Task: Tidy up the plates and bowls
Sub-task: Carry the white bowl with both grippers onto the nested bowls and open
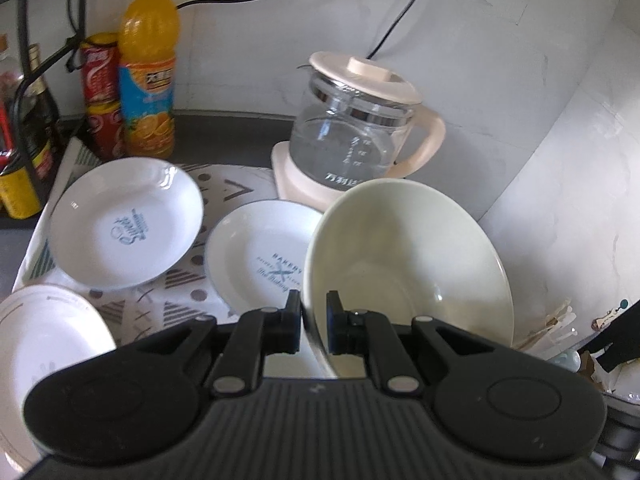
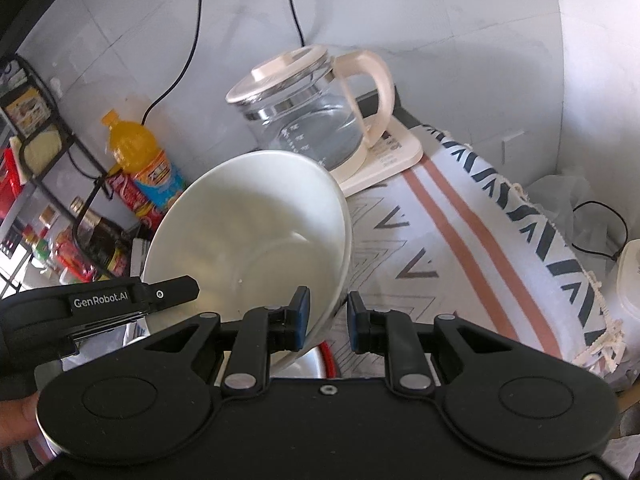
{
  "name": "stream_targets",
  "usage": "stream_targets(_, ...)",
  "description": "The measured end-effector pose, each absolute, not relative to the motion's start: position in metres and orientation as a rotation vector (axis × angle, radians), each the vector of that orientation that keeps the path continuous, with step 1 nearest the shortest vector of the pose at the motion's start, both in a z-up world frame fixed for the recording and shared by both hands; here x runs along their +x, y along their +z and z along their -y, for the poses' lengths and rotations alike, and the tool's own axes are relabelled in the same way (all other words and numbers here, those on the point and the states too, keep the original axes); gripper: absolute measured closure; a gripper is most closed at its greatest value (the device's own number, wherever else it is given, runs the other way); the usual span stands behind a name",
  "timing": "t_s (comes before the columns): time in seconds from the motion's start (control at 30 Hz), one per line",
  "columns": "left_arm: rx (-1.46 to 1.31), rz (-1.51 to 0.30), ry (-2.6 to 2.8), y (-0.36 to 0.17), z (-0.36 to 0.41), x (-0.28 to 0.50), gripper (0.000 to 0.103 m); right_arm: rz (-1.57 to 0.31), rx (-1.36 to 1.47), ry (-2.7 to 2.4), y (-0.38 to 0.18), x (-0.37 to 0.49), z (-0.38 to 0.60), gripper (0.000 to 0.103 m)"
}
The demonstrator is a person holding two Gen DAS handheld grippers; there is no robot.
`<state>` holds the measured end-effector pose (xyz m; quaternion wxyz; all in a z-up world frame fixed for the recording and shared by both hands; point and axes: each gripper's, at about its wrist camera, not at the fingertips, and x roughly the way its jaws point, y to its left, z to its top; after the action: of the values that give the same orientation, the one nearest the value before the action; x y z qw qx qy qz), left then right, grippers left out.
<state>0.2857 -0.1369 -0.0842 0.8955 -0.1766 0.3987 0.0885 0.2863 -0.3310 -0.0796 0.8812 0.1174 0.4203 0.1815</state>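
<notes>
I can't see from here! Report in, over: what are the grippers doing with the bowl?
Left gripper shut on cream bowl rim, bowl tilted. Right gripper open around opposite rim. Glass kettle close behind; plates on mat.

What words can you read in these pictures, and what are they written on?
"GenRobot.AI": on the left gripper, seen from the right wrist.
"BAKERY": on the middle plate; the smaller lines under it are blurred.
Blue cursive writing on the far plate: too blurred to read.
Glass kettle print, orange bottle label and red cans: too blurred.
</notes>
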Motion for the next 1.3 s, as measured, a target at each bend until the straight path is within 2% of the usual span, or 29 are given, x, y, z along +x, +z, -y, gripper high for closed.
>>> stream_targets(0.9, -0.438, -0.929, 0.279, -0.113, 0.117, 0.237, 0.090, -0.941, 0.081, 0.482, -0.090, 0.258, 0.297, 0.081)
stream_targets(1.03, -0.436, -0.949, 0.281, -0.120, 0.120, 0.234, 0.085, -0.972, 0.077, 0.484, -0.098, 0.255, 0.297, 0.080)
stream_targets(1.17, -0.441, -0.967, 0.295, -0.126, 0.121, 0.233, 0.084, -1.002, 0.085, 0.490, -0.104, 0.254, 0.297, 0.077)
stream_targets(1.3, -0.451, -0.977, 0.296, -0.133, 0.122, 0.235, 0.075, -1.011, 0.099, 0.504, -0.107, 0.257, 0.299, 0.075)
